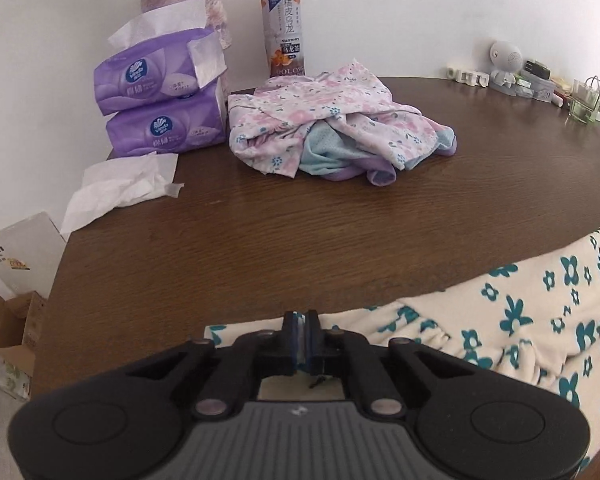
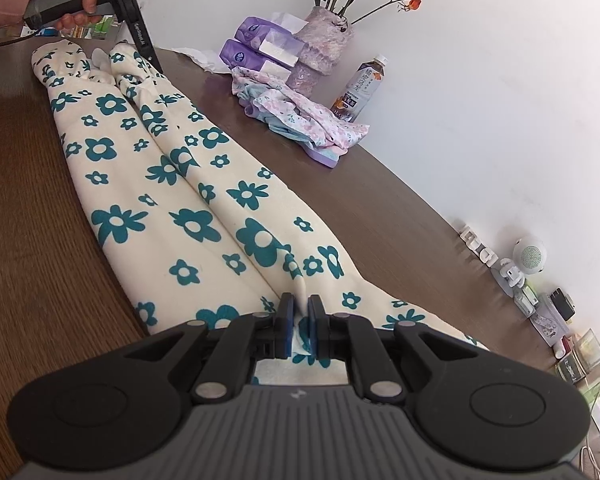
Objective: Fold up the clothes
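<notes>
- Left wrist view: left gripper (image 1: 306,318) is pressed together at the cuff end of the flowered trousers (image 1: 540,320) on the table (image 1: 260,220); whether cloth is caught cannot be told. Risk: lifting with an empty pinch leaves the leg behind.
- Right wrist view: right gripper (image 2: 300,312) pinches a ridge of the trousers' waist. Risk: a thin pinch slips, skewing the fold.

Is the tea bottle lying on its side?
No, the tea bottle stands upright on the table behind the crumpled clothes.
</notes>
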Action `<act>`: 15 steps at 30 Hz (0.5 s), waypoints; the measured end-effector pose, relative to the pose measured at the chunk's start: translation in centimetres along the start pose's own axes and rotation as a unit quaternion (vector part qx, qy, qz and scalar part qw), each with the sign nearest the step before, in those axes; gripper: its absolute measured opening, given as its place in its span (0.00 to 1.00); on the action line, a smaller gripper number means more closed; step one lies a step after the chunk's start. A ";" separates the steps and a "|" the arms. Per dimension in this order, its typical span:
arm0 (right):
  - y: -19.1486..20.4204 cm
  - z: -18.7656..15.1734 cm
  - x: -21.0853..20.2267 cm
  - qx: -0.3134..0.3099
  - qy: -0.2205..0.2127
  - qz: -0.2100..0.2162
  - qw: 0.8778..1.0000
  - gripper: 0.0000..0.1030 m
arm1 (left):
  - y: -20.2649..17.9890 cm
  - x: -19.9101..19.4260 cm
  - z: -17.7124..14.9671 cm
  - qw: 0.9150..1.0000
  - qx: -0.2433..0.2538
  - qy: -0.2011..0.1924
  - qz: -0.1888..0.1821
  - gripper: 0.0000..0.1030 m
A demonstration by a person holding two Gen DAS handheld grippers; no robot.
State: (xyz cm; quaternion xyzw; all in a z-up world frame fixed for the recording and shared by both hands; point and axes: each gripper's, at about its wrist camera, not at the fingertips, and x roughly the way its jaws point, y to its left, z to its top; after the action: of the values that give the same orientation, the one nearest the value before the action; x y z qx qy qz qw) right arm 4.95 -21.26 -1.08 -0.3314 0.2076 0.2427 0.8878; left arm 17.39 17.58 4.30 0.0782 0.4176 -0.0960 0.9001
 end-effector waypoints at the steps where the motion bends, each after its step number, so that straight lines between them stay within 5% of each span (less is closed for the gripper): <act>1: 0.0 0.0 0.0 0.000 -0.001 0.001 1.000 0.08 | 0.1 -0.5 -0.5 1.000 -0.003 0.002 -0.002 0.03; 5: -0.2 -0.2 0.1 0.002 -0.003 0.001 1.000 0.08 | 0.3 -1.5 -1.7 1.000 -0.020 -0.002 0.008 0.12; 15: -0.3 -0.3 0.0 0.001 -0.004 -0.001 1.000 0.08 | -0.1 -2.1 -2.3 0.999 -0.023 -0.004 0.036 0.12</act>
State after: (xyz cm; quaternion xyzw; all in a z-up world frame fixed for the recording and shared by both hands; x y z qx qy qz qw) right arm 5.08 -21.64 -1.19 -0.3297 0.2041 0.2426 0.8893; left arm 14.33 18.25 4.41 0.0717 0.4134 -0.0540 0.9061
